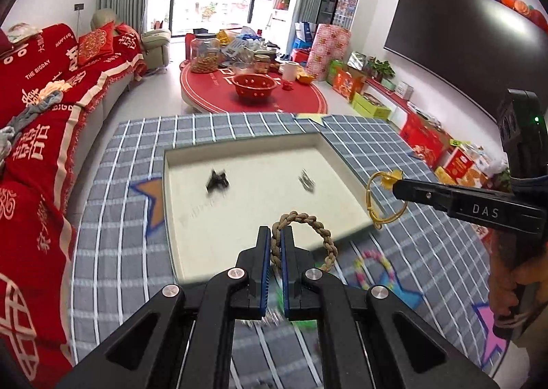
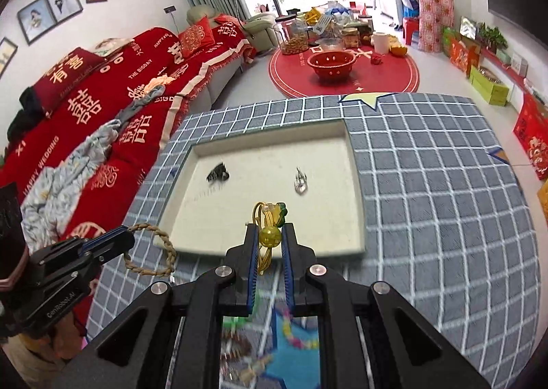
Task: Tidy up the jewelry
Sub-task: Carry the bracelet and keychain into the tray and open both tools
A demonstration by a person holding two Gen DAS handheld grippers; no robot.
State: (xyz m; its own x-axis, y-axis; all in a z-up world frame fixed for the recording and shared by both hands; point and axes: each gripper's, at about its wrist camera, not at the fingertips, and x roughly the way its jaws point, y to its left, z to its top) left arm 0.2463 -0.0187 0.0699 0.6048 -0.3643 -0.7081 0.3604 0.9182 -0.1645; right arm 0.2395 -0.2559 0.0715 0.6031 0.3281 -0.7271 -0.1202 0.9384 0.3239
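A shallow cream tray point(image 1: 191, 217) point(image 2: 356, 190) lies on the grey checked tablecloth. In it lie a black jewelry piece point(image 1: 216, 180) point(image 2: 218, 173) and a silver piece point(image 1: 306, 180) point(image 2: 300, 182). My left gripper point(image 1: 276, 238) point(image 2: 128, 240) is shut on a braided tan rope bracelet point(image 1: 320, 235) point(image 2: 154, 252), held over the tray's near edge. My right gripper point(image 2: 269, 235) point(image 1: 394, 185) is shut on a yellow cord bracelet point(image 2: 269, 235) point(image 1: 376, 204) with a yellow bead, held at the tray's near right side.
A pastel bead bracelet point(image 1: 373, 269) point(image 2: 294, 330) and other small pieces lie on the cloth below the grippers. A red sofa point(image 1: 37, 135) runs along the left. A round red table point(image 1: 253, 87) with a red bowl stands beyond the tablecloth.
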